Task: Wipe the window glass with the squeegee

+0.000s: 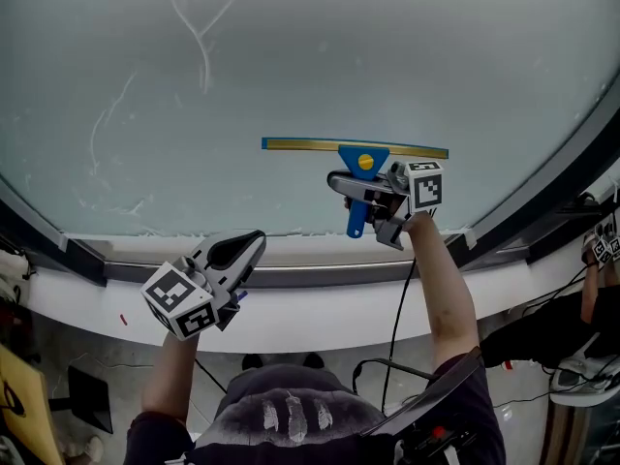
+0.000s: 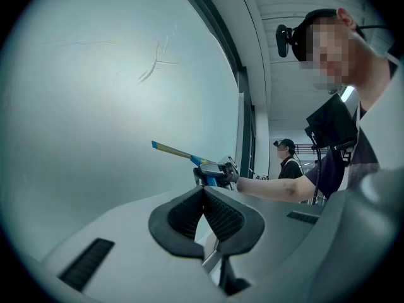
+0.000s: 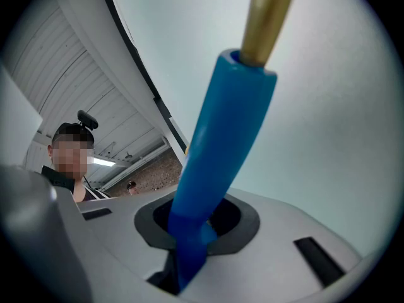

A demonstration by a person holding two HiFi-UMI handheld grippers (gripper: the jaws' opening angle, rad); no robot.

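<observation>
Got the squeegee (image 1: 355,149) pinched by its blue handle in the right tool (image 1: 360,194), blade level across the lower window glass (image 1: 291,66) just above it, left tool (image 1: 238,251) pressed together, empty, farther down-left.

The right hand-held gripper (image 3: 189,232) has its 2 jaws clamped on the blue handle of the squeegee (image 3: 221,137), which rises to a brass-coloured bar (image 3: 265,17) at the top. Pale window glass (image 3: 341,137) fills the right side, edged by a dark frame (image 3: 136,62). A person (image 3: 66,163) stands at the left.
</observation>
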